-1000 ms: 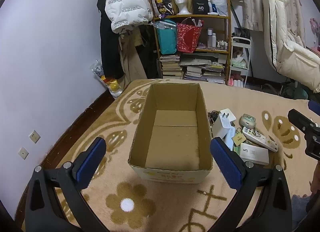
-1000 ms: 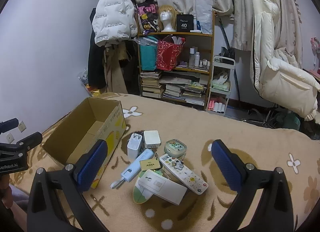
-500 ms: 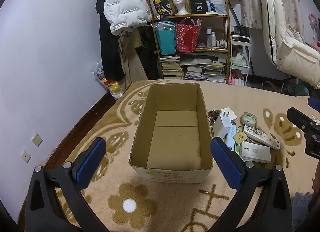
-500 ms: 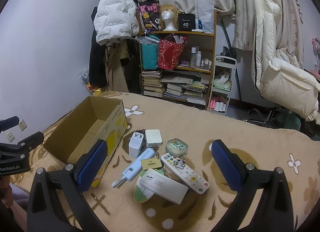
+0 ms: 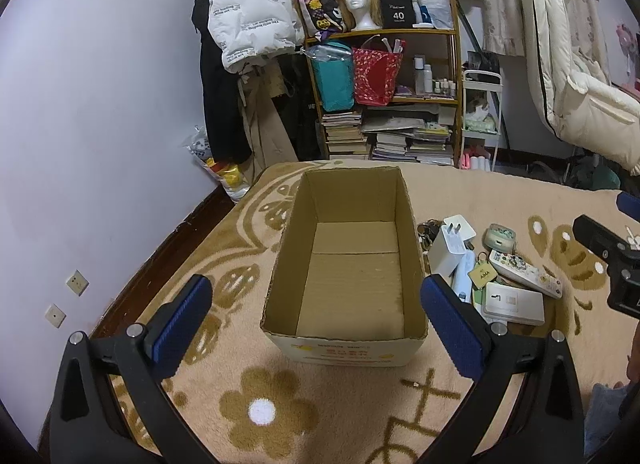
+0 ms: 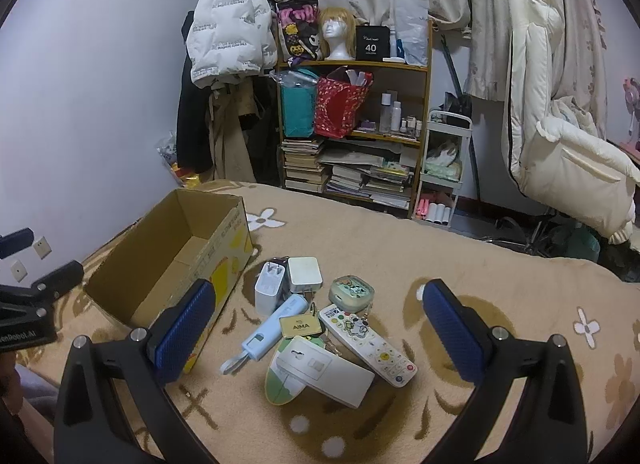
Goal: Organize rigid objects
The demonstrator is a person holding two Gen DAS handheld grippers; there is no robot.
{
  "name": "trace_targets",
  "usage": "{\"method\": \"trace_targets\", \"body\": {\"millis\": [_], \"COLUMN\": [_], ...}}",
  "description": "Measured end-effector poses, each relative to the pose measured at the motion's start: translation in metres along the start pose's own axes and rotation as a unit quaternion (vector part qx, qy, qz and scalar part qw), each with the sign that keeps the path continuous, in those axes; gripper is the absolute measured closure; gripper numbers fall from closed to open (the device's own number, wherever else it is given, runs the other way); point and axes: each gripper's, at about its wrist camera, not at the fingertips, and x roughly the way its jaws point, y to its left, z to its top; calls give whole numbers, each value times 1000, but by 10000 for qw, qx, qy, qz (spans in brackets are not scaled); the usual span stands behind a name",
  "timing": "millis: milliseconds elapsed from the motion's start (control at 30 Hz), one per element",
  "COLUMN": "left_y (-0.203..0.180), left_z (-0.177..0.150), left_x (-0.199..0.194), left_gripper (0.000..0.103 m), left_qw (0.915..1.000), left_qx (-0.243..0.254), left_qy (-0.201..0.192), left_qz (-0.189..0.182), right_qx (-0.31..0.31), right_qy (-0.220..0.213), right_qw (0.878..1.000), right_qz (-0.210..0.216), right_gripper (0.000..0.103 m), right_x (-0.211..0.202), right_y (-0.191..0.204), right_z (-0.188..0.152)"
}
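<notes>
An empty cardboard box (image 5: 412, 232) (image 6: 224, 248) stands open on the tan patterned blanket. My left gripper (image 5: 316, 324) hangs open just in front of its near wall, holding nothing. Right of the box lies a pile of small things: two white chargers (image 6: 270, 284) (image 6: 304, 274), a light blue stick-shaped device (image 6: 272, 326), a gold AIMA tag (image 6: 300, 327), a white remote (image 6: 366, 338), a small round tin (image 6: 351, 291) and a flat white box (image 6: 326, 370). My right gripper (image 6: 318, 332) is open above that pile, empty.
A bookshelf (image 6: 356, 127) with bags, books and a wig head stands against the far wall, with hanging coats (image 6: 230, 43) to its left. A padded cream chair (image 6: 560, 143) is at the right. A wall (image 5: 80, 123) borders the blanket on the left.
Both views have shifted slightly; the box and the pile sit a little higher in frame. Nothing was grasped or moved.
</notes>
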Motion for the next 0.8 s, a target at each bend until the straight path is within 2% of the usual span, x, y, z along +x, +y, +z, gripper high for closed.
{"method": "trace_targets", "body": {"millis": [800], "left_y": [2], "left_z": [-2], "left_x": [3], "left_gripper": [0], "left_qw": [10000], "left_qx": [-11], "left_qy": [46], "left_qz": [6], "right_qx": [-30], "right_qy": [42], "right_qw": [10000], "right_qz": [-3], "right_gripper": [0], "right_x": [1], "right_y": [1], "right_z": [-3]}}
